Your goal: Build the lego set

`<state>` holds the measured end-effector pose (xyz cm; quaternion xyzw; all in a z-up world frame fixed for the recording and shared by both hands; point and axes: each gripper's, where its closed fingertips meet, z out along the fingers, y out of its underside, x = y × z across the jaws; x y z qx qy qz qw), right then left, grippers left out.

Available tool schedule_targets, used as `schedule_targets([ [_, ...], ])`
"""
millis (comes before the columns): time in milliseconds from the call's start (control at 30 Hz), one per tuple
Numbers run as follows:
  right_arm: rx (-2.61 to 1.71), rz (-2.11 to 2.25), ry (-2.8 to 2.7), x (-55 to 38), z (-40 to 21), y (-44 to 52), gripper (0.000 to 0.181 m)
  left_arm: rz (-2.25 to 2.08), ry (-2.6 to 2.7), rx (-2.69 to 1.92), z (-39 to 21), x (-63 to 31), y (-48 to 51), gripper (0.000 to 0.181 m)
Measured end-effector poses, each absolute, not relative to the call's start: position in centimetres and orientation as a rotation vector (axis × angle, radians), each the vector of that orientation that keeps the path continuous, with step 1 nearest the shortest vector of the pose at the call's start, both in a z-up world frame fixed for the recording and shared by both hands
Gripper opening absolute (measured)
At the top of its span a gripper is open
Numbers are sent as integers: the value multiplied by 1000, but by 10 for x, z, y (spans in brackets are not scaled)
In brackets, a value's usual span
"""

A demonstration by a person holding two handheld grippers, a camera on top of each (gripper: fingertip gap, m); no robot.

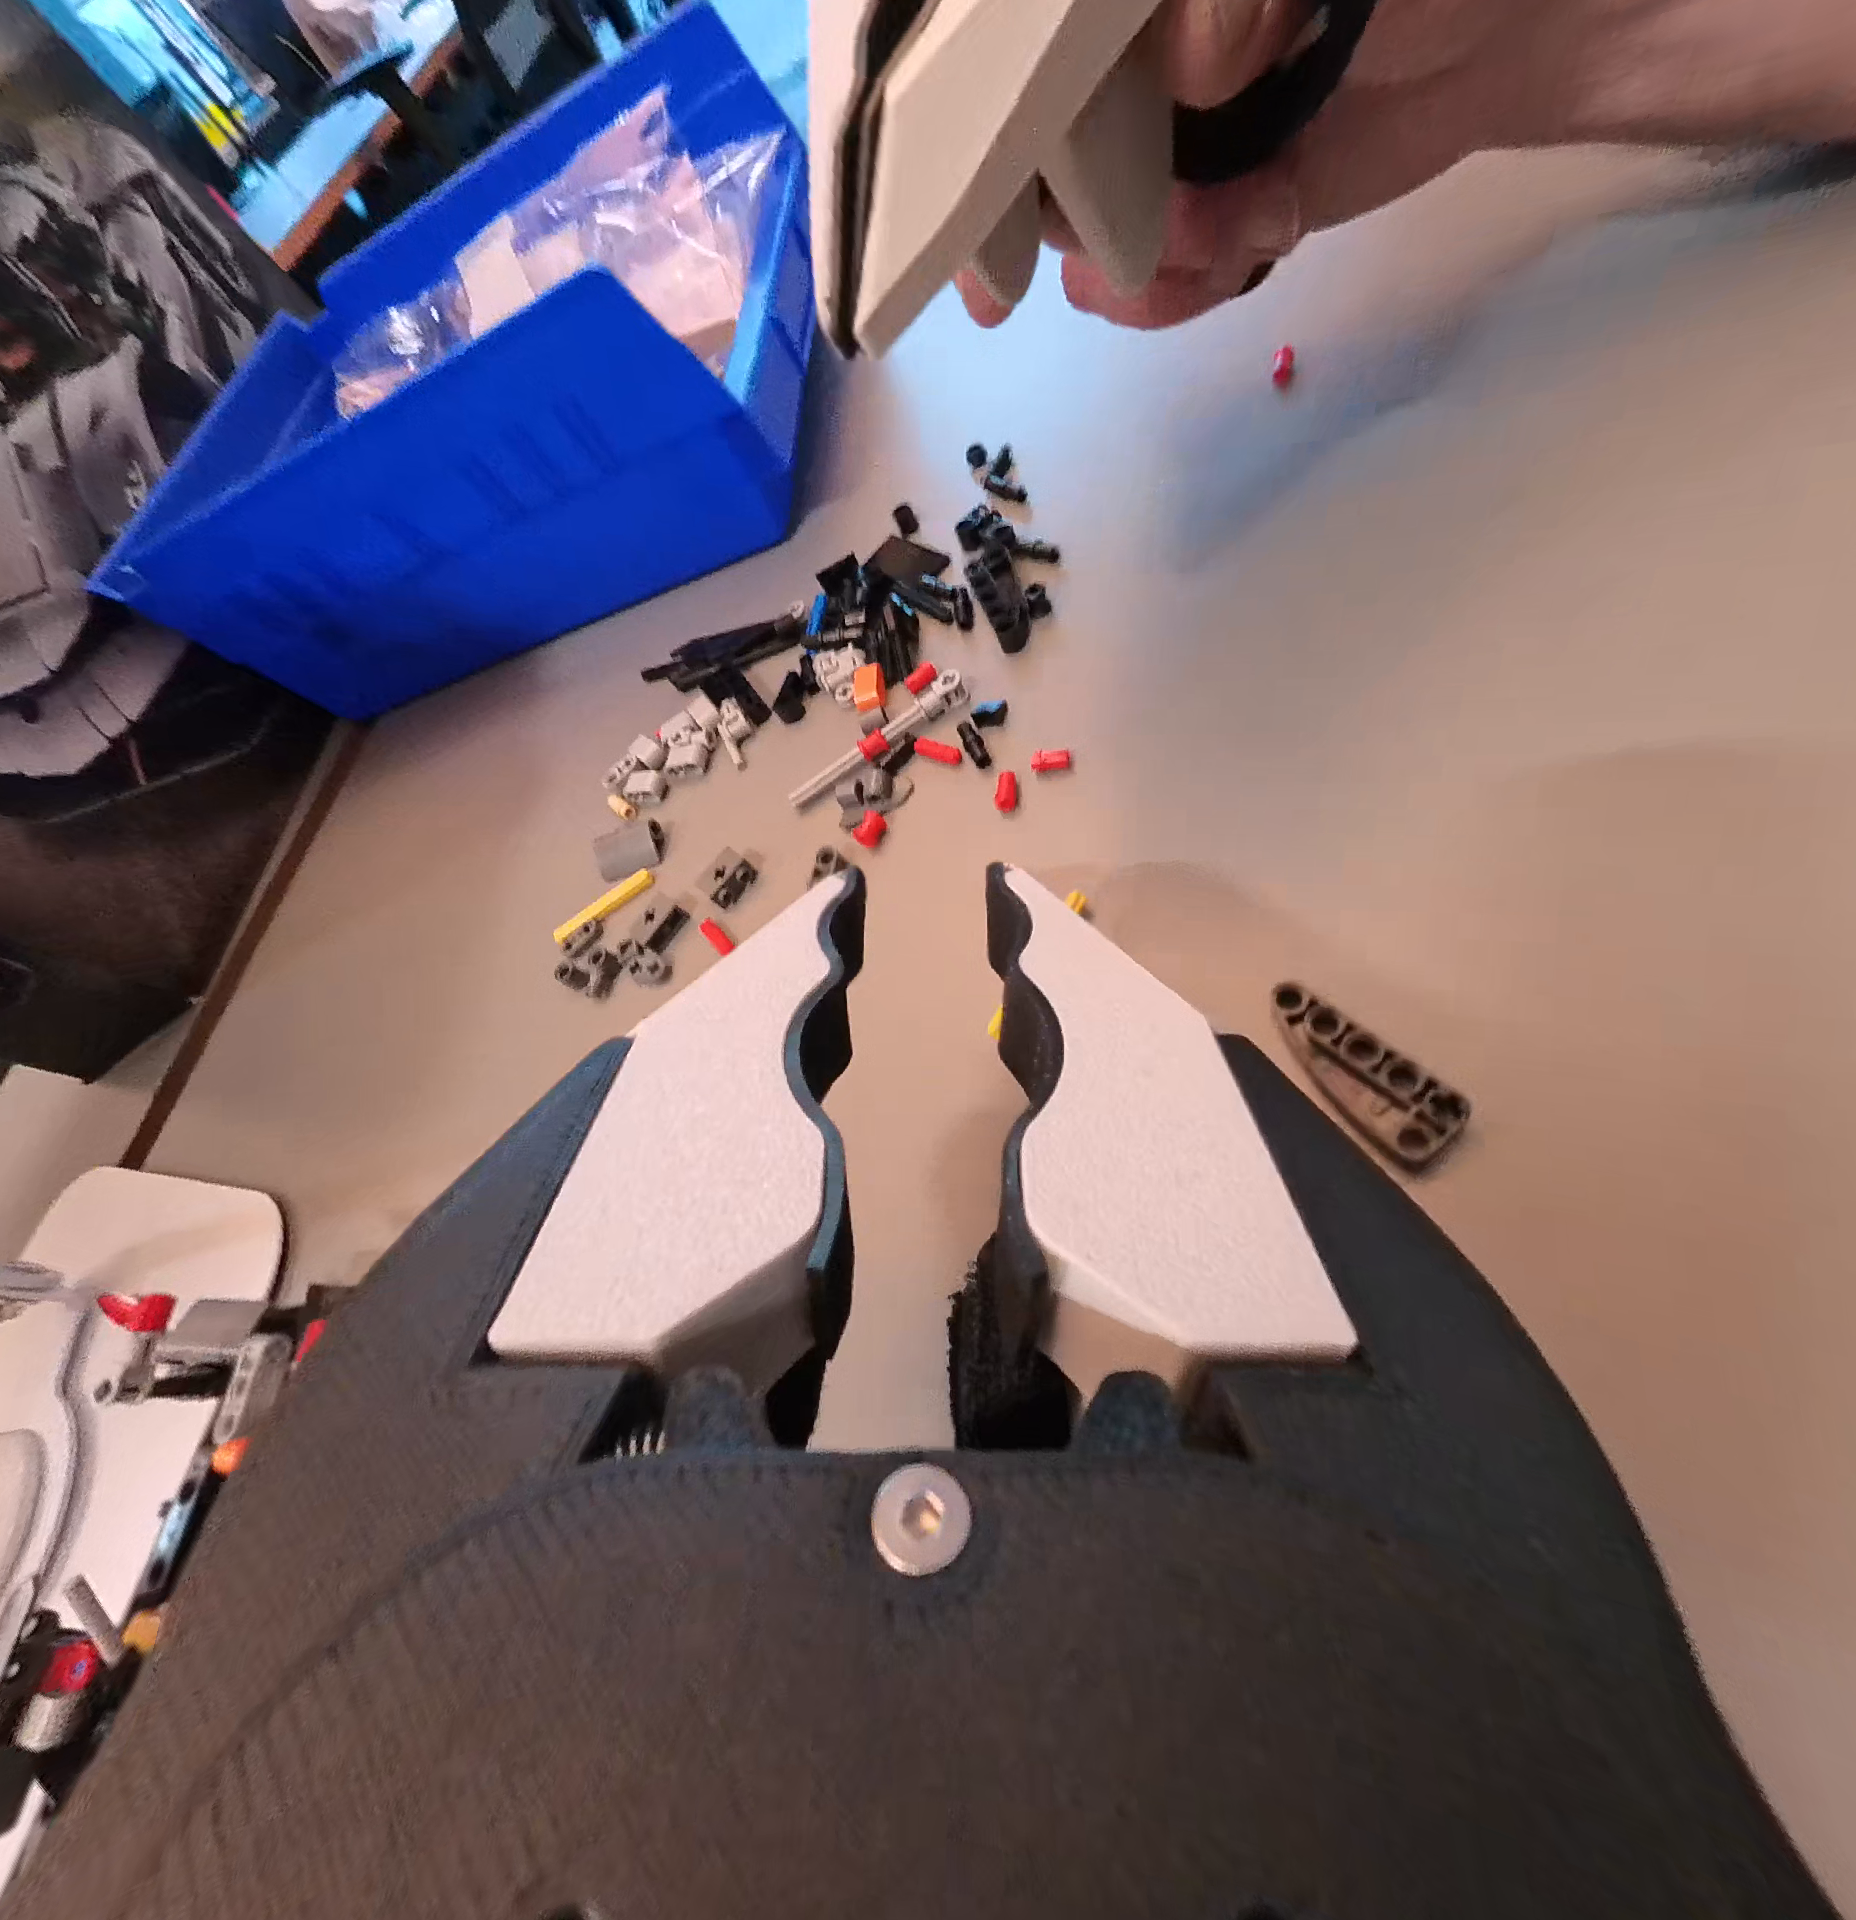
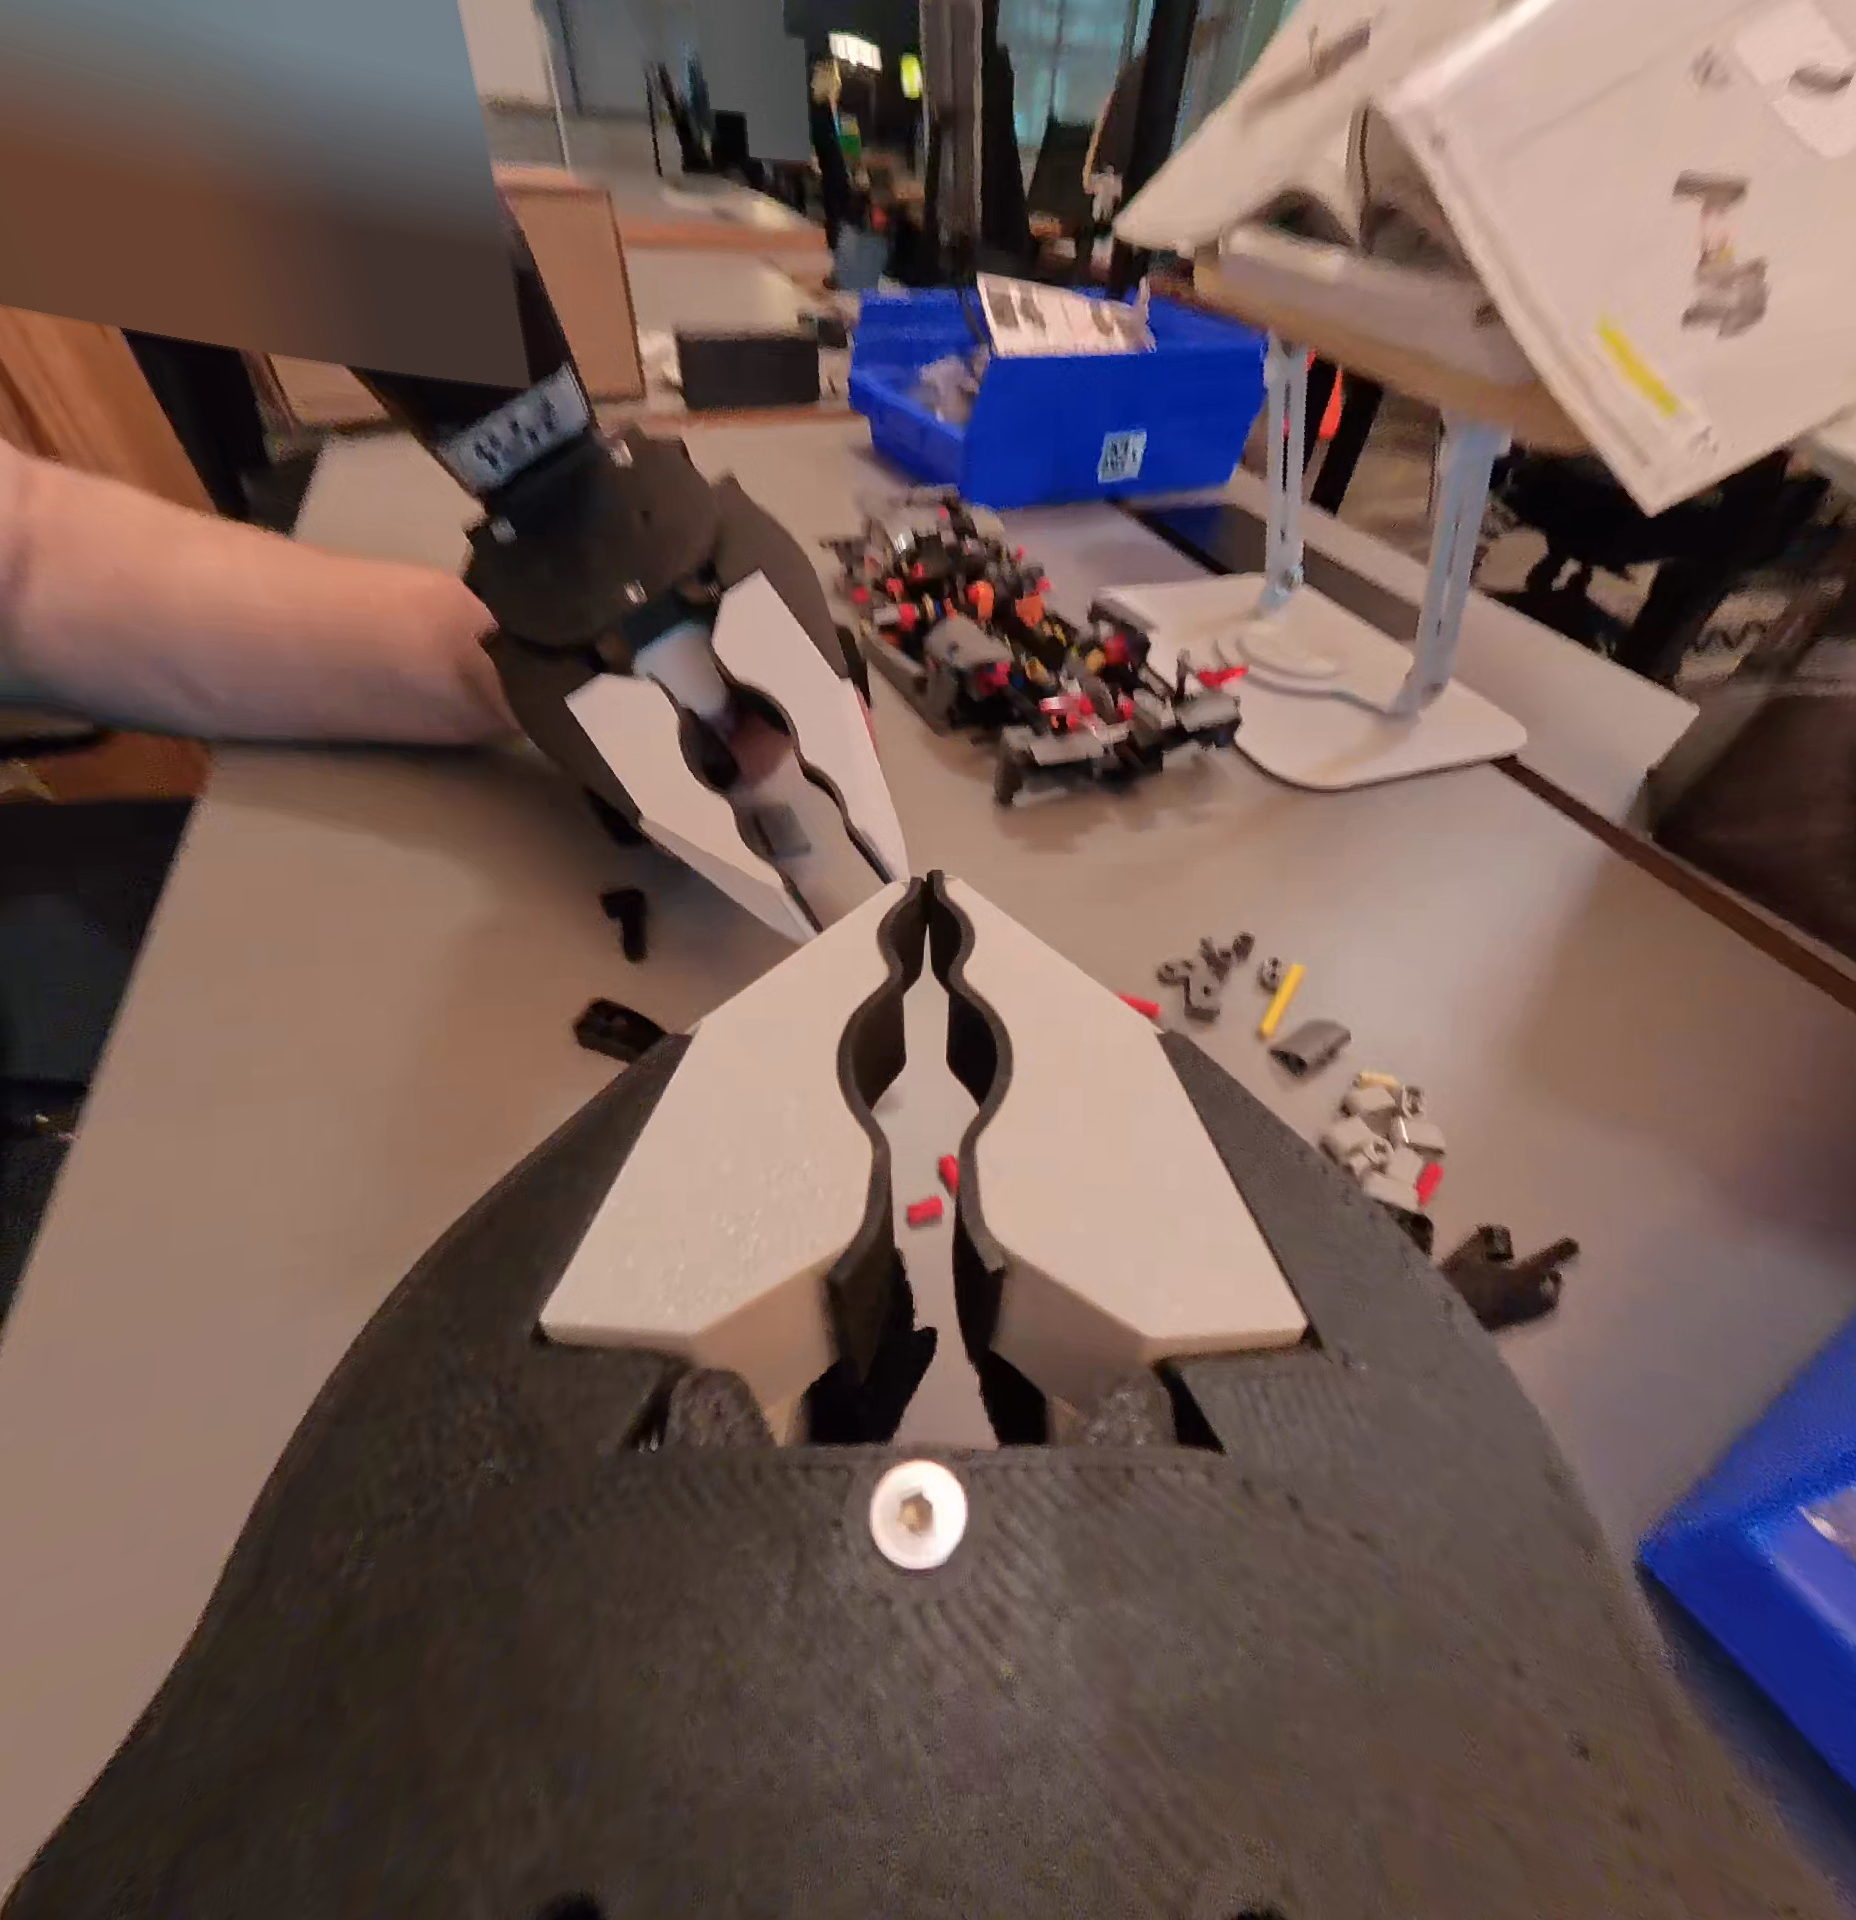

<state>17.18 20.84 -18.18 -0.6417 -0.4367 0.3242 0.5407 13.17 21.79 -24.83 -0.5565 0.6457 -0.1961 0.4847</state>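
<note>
In the left wrist view my left gripper (image 1: 924,883) is open and empty, low over the grey table (image 1: 1423,727). A scatter of loose lego pieces (image 1: 851,686) in black, grey, red and yellow lies just ahead of its tips. A dark grey beam with holes (image 1: 1371,1081) lies to its right. In the right wrist view my right gripper (image 2: 929,883) is shut, its tips meeting, and I see nothing between them. The left gripper (image 2: 851,904) shows open right beside those tips. The partly built lego car (image 2: 1038,665) stands behind on the table.
A blue bin with plastic bags (image 1: 488,468) stands at far left, another blue bin (image 2: 1059,405) behind the car, a third (image 2: 1786,1558) at near right. An instruction booklet on a white stand (image 2: 1526,260) is at upper right. Small black parts (image 2: 617,1023) lie left. Spacing between my two grippers at the tips: around 8 cm.
</note>
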Motion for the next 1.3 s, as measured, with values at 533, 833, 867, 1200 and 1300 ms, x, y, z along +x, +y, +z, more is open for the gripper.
schedule_targets([
  [533,-1126,1322,-847,170,-121,129,23,-559,1506,-1244,-214,144,194,22],
  [833,-1781,609,-1053,183,-214,174,16,-532,1665,-1384,-251,138,197,26],
  [867,-1852,528,-1067,187,-227,180,16,-521,1690,-1387,-256,137,196,26],
  [1200,-2144,337,-963,188,-285,213,14,-479,1726,-1453,-271,130,207,23],
  [1300,-2210,311,-950,189,-296,215,13,-463,1726,-1452,-271,130,208,23],
])
